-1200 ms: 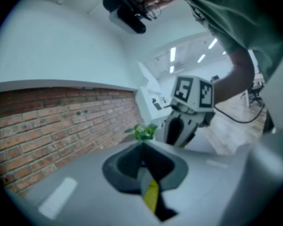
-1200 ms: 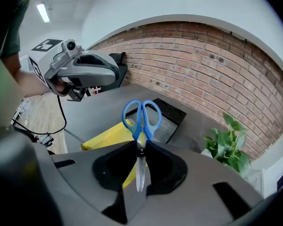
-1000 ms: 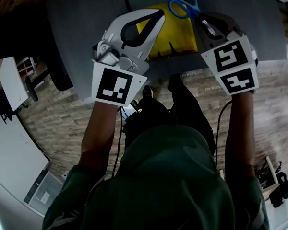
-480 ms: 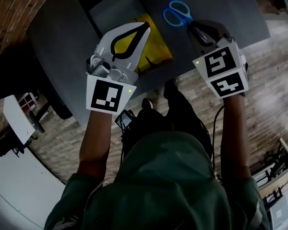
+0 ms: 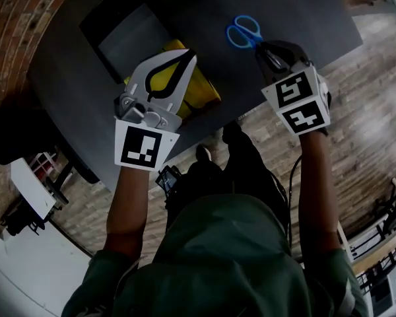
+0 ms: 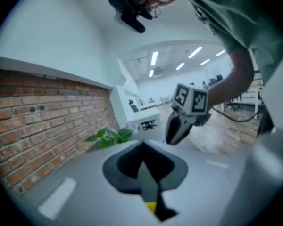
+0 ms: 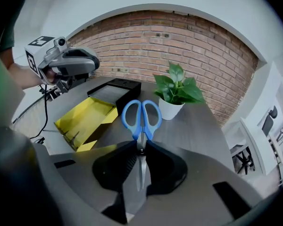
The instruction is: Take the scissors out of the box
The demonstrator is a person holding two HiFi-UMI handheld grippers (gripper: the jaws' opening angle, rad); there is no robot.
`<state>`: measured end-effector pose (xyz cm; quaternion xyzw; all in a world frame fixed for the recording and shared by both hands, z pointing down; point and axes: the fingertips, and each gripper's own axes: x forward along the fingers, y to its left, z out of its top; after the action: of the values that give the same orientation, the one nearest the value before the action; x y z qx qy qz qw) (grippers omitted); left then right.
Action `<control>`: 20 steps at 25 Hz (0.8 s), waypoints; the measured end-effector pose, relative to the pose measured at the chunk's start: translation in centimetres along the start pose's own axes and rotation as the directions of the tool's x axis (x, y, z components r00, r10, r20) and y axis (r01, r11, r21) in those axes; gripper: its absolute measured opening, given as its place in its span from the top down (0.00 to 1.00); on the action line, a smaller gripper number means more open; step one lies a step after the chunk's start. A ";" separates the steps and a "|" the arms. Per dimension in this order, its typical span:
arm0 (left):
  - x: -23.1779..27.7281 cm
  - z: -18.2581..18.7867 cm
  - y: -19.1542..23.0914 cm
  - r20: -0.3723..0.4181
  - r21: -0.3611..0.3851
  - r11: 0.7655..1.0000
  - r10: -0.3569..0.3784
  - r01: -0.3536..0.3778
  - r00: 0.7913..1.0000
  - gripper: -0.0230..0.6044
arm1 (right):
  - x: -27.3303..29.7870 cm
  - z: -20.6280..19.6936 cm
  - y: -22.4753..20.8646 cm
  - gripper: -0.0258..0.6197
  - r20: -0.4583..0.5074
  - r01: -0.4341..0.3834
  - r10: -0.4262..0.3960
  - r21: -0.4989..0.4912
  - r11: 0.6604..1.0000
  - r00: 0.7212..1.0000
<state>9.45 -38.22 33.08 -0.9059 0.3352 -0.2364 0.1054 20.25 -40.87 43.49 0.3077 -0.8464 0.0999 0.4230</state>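
Right gripper view: the right gripper [image 7: 141, 147] stood narrow, its dark pads pressed on the blades of the scissors [image 7: 141, 119].
Hidden at the grip: most of the blades lay between the pads, and only a thin bright strip of steel showed. The points ran back out of sight toward the camera.
Scissors, look: two blue oval handle loops lay side by side, closed together, and stuck out ahead of the jaw tips. A small pivot screw sat right at the tips.
Scissors, place: they were out of the box, over the bare dark table [image 7: 198, 126], right of the box and short of the far edge. Whether the handles touched the table could not be told.
Left gripper: the left gripper [image 5: 190, 57] had its tips together, with nothing seen between them. It hung over the box near the table's front edge. Its own view was blurred, with only a scrap of yellow low in the gap.
Box: the yellow box [image 7: 85, 121] lay open, with its inside in shadow. The head view hid much of it behind the left gripper.
Beyond: a dark tray [image 7: 114, 91] lay just past the box toward the far left corner. A white pot with a green plant [image 7: 172, 107] stood at the far edge and was cut off in the head view.
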 end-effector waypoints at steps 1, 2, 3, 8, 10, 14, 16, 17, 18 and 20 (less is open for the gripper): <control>0.4 -0.3 -0.1 -0.005 -0.003 1.000 -0.005 0.005 1.000 0.96 | 0.5 -0.5 -0.3 0.87 -0.006 -0.002 0.002 0.006 1.000 1.000; 0.8 -0.5 -0.2 -0.010 -0.006 1.000 -0.010 0.010 1.000 0.96 | 0.9 -1.0 -0.6 0.87 -0.012 -0.005 0.005 0.012 1.000 1.000; 1.1 -0.8 -0.3 -0.015 -0.007 1.000 -0.015 0.014 1.000 0.96 | 1.4 -1.5 -0.8 0.87 -0.017 -0.008 0.008 0.017 1.000 1.000; 2.5 -1.9 -0.7 -0.038 -0.019 0.999 -0.039 0.038 0.999 0.96 | 3.4 -3.8 -1.5 0.87 -0.044 -0.024 0.026 0.047 0.999 0.999; 3.0 -2.4 -0.6 -0.046 -0.025 0.999 -0.047 0.046 0.998 0.96 | 4.3 -4.4 -1.8 0.87 -0.056 -0.030 0.033 0.056 0.998 0.998; 3.8 -3.0 -0.8 -0.055 -0.033 0.998 -0.054 0.053 0.997 0.96 | 5.5 -5.6 -2.4 0.87 -0.070 -0.035 0.040 0.071 0.997 0.997; 4.2 -3.2 -1.0 -0.058 -0.036 0.998 -0.057 0.055 0.997 0.96 | 5.8 -6.1 -2.7 0.87 -0.075 -0.039 0.045 0.077 0.996 0.996; 4.4 -3.3 -1.0 -0.061 -0.038 0.998 -0.058 0.056 0.996 0.96 | 6.0 -6.3 -2.8 0.87 -0.078 -0.041 0.047 0.080 0.996 0.996; 4.5 -3.4 -1.0 -0.065 -0.039 0.998 -0.059 0.057 0.996 0.96 | 6.2 -6.5 -2.9 0.87 -0.080 -0.044 0.051 0.082 0.996 0.995; 4.7 -3.7 -1.1 -0.074 -0.043 0.997 -0.059 0.056 0.996 0.96 | 6.6 -6.9 -2.8 0.87 -0.085 -0.051 0.058 0.085 0.995 0.995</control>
<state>11.30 -40.58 38.35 -0.9077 0.3173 -0.2662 0.0674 23.46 -43.06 52.66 0.2969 -0.8303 0.1597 0.4437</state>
